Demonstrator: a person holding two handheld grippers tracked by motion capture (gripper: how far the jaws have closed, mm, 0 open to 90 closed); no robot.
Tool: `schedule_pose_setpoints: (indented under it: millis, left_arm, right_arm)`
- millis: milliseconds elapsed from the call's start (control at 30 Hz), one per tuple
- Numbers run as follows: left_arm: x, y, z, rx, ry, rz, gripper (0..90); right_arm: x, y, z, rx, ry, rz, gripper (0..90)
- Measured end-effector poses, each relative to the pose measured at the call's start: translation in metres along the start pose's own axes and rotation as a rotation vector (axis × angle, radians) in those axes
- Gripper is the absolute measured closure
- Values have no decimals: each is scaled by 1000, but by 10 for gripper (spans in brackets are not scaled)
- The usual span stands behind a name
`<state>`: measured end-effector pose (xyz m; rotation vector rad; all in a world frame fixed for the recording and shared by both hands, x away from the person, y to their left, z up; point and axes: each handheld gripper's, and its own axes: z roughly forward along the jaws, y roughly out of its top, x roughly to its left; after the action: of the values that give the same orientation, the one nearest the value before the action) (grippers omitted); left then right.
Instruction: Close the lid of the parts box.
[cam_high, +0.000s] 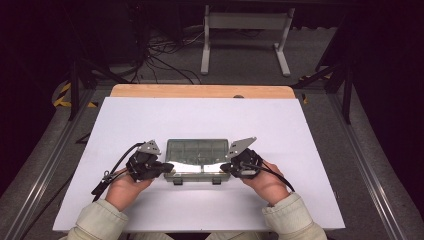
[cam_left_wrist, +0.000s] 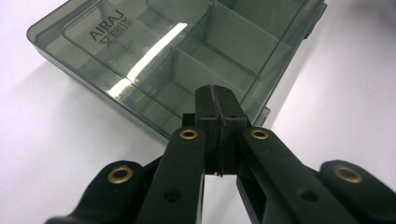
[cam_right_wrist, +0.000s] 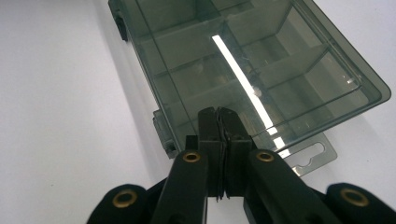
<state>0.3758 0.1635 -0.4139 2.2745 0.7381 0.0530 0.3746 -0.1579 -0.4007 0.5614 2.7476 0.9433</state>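
Both pairs of tongs were shut tight, holding nothing, when you brought them to the smoky translucent plastic compartment box. Your left tongs sat at its left near corner, and your right tongs at its right near corner, tips over the lid close to the near edge. That box lay flat and closed, just on your side of the middle of the white surface, with its two small latches facing you. You seemed to be at the opening step, with the lid still down. Next you probably needed to work each latch free with a closed tip, then lift the lid's near edge evenly from both corners.
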Motion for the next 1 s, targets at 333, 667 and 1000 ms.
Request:
schedule_pose_setpoints:
  millis: [333,667,1000]
  left_arm:
    - [-6,1,-8,-104,18,15,586]
    - [-11,-7,-32,-300,-15,21,139]
    - [-13,-29,-50,-469,63,17,25]
  right_arm:
    - [1,2,-9,-75,-37,18,667]
    - [2,-6,-42,-292,-148,44,229]
    - [7,-25,-67,-415,-200,44,132]
